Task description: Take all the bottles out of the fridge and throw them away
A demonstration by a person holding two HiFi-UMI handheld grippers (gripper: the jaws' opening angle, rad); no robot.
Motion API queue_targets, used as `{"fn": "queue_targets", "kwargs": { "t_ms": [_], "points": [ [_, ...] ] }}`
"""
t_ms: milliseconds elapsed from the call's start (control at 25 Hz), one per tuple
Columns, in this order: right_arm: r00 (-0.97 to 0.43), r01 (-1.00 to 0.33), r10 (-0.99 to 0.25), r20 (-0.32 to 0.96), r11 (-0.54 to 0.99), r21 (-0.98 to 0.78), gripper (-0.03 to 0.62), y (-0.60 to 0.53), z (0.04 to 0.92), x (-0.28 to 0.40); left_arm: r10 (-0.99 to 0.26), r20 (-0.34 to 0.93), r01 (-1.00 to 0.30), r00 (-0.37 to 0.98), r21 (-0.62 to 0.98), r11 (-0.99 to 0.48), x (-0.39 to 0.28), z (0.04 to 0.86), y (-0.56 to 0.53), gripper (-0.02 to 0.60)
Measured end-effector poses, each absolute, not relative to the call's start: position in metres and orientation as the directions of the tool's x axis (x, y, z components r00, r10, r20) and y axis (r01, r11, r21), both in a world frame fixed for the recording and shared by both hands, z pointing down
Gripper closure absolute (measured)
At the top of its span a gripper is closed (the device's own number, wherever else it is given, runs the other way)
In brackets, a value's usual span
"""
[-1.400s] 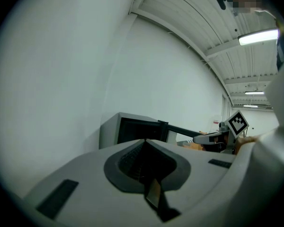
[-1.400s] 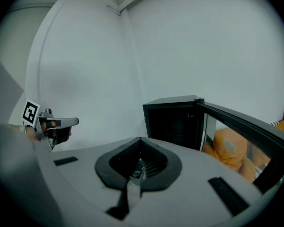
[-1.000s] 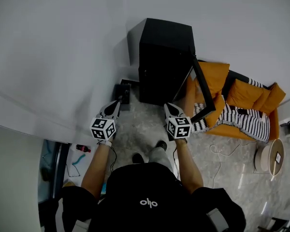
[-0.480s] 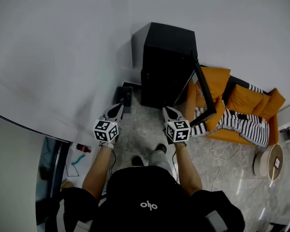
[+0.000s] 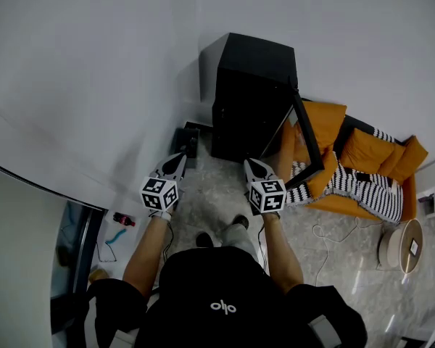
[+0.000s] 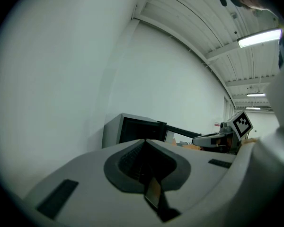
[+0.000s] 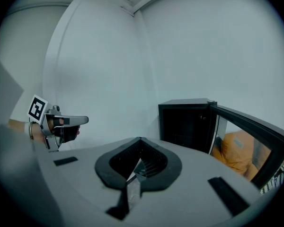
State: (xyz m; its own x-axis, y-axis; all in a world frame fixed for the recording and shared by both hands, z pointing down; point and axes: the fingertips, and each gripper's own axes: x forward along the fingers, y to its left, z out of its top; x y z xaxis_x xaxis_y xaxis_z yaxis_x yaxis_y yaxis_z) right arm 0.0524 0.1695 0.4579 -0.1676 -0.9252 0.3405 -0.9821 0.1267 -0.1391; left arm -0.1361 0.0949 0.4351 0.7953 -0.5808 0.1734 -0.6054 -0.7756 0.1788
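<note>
Head view: left gripper (image 5: pixel 178 158), right gripper (image 5: pixel 251 164) clenched empty, facing fridge (image 5: pixel 250 100) (door (image 5: pixel 307 133) open).

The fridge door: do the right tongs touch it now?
Apart. The right gripper view shows the shut right tongs well short of the open fridge door, which stands further ahead, to their right.

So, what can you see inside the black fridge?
The fridge has its door open, but the inside looks only dark in every view. Nothing in there can be made out; any contents are hidden in shadow.
</note>
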Motion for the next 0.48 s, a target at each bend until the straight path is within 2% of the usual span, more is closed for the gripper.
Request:
{"fn": "queue_targets", "kwargs": {
  "t_ms": [480],
  "points": [
    [-0.16, -0.983, -0.928, 0.337, 0.118, -0.142, 0.586, 0.1784, 0.457, 0.0599, -0.571, 0.175, -0.596, 0.802, 0.185, -0.781, -0.127, 0.4363, 0.1025, 0.575]
  ]
}}
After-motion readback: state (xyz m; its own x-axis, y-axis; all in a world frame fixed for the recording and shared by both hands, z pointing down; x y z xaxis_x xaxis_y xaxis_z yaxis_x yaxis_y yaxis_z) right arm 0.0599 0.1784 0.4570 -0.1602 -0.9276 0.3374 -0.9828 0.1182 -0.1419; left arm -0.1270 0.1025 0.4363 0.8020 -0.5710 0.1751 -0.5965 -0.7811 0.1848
